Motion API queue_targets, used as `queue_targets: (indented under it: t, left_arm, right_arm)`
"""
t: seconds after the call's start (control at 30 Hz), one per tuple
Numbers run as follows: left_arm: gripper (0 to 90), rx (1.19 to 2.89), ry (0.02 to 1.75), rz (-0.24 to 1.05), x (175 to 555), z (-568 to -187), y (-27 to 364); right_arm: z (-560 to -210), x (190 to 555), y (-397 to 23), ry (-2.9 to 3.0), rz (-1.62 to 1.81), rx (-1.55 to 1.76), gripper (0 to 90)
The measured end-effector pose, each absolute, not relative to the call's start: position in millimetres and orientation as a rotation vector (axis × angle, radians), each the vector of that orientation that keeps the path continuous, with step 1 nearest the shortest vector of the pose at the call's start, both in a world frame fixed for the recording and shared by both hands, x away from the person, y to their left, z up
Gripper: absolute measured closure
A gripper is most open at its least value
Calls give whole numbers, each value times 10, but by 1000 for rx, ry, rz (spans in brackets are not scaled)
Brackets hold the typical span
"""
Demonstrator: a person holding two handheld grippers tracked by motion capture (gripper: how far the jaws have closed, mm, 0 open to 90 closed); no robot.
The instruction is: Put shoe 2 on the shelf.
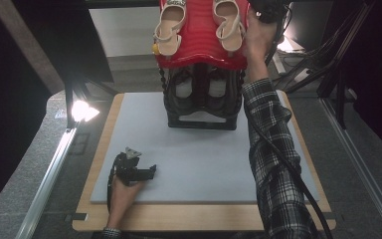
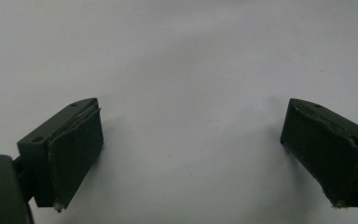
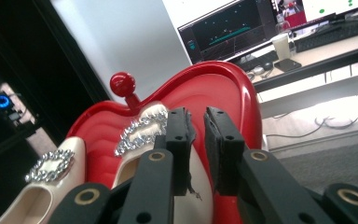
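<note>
Hidden: the right gripper is lying partly cut off at the high view's top edge, behind the person's hand.
Right jaws: standing nearly closed with a narrow gap, nothing between them; the right sandal is lying just behind and below the tips.
Sandals: two cream sandals with rhinestone buckles are resting on a red heart-shaped tray, their long axes running away from the jaws.
Left gripper: jaws are standing wide open over the grey mat, gripping nothing.

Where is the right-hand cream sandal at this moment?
In the high view the right-hand cream sandal lies on the red tray topping the black rack, beside its mate, with the right gripper alongside.
</note>
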State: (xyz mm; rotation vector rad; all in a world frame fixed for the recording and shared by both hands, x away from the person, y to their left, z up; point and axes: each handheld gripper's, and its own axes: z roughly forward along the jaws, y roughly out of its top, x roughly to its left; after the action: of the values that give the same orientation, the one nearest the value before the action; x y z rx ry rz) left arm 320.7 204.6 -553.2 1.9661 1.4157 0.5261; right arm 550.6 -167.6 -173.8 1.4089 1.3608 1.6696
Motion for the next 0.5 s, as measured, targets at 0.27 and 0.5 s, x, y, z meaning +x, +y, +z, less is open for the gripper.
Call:
queue_targets:
  t: [0.27, 0.5]
  left_arm:
    - [57, 1967, 1415, 527, 3208, -5532, 2045]
    - [57, 1966, 1413, 530, 3208, -5533, 2044]
  right_arm:
    - [-1851, 5558, -1731, 1409, 1669, 1406, 657]
    - [-1901, 5540, -1853, 1449, 1614, 1322, 398]
